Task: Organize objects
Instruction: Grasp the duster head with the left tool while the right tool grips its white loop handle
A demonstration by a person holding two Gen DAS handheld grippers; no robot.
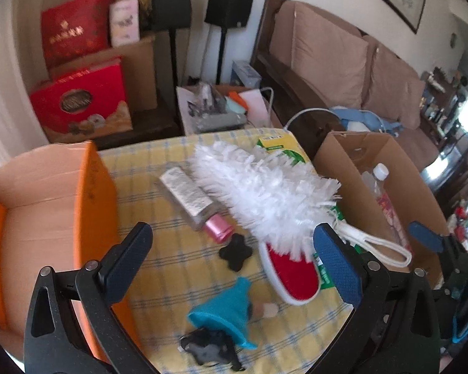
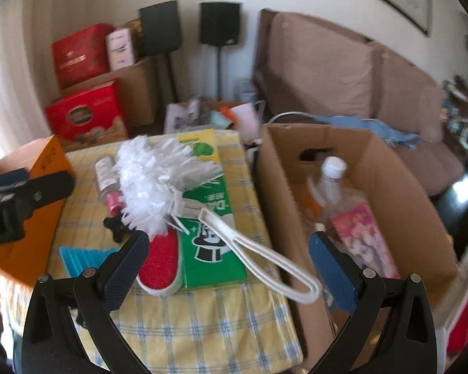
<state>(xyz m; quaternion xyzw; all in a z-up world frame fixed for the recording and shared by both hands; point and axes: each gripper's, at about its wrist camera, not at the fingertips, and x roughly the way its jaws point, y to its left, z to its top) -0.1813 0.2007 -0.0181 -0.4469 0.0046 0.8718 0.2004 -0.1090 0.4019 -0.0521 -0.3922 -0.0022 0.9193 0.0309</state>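
Observation:
A yellow checked table [image 1: 171, 268] [image 2: 202, 327] holds a white fluffy duster [image 1: 265, 193] [image 2: 153, 180] with a white loop handle [image 2: 274, 261], a red brush [image 1: 291, 269] [image 2: 160, 257], a green box [image 2: 212, 243], a clear bottle with a pink cap [image 1: 193, 201] [image 2: 106, 180], a black bone-shaped piece [image 1: 235, 252], a teal cloth [image 1: 227, 311] [image 2: 81, 257] and a black item [image 1: 209, 349]. My left gripper [image 1: 234, 265] is open and empty above the table. My right gripper [image 2: 229, 268] is open and empty above the duster handle.
An orange box [image 1: 90, 205] [image 2: 43, 168] stands open at the table's left. A brown cardboard box [image 1: 399, 168] [image 2: 390, 187] at the right holds a clear bottle [image 2: 330, 184] and a pink packet [image 2: 365, 240]. Sofa, speakers and red boxes stand behind.

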